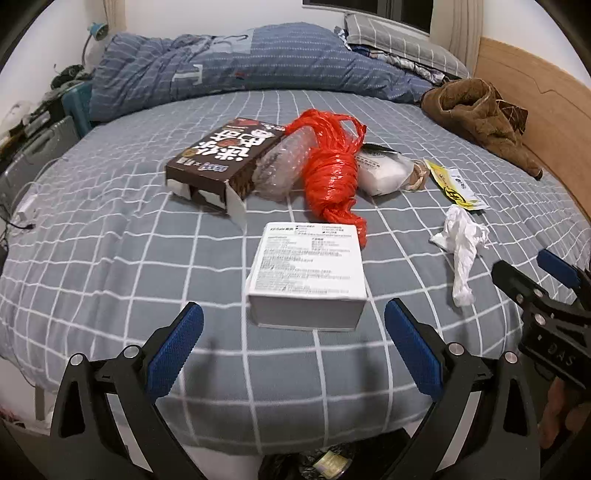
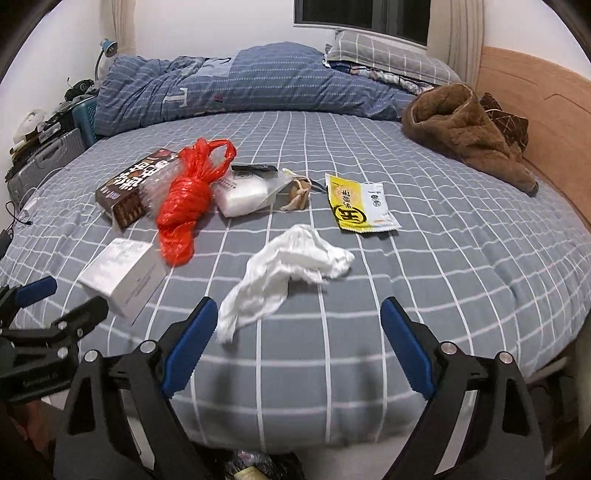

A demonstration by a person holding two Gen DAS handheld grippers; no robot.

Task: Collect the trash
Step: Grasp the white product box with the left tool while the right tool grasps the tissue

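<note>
A bed (image 2: 443,258) with a grey white-checked sheet fills the room; a blue striped quilt (image 2: 258,85) and grey pillow (image 2: 388,55) lie at its far edge; a wooden headboard (image 2: 546,122) stands right; white walls (image 2: 221,26), a dark window (image 2: 362,14) beyond.

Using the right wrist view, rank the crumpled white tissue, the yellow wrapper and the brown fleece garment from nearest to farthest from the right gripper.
1. Crumpled white tissue: just ahead of the open right gripper, slightly left.
2. Yellow wrapper: farther up the bed, ahead and right.
3. Brown fleece garment: far right, by the headboard.
</note>
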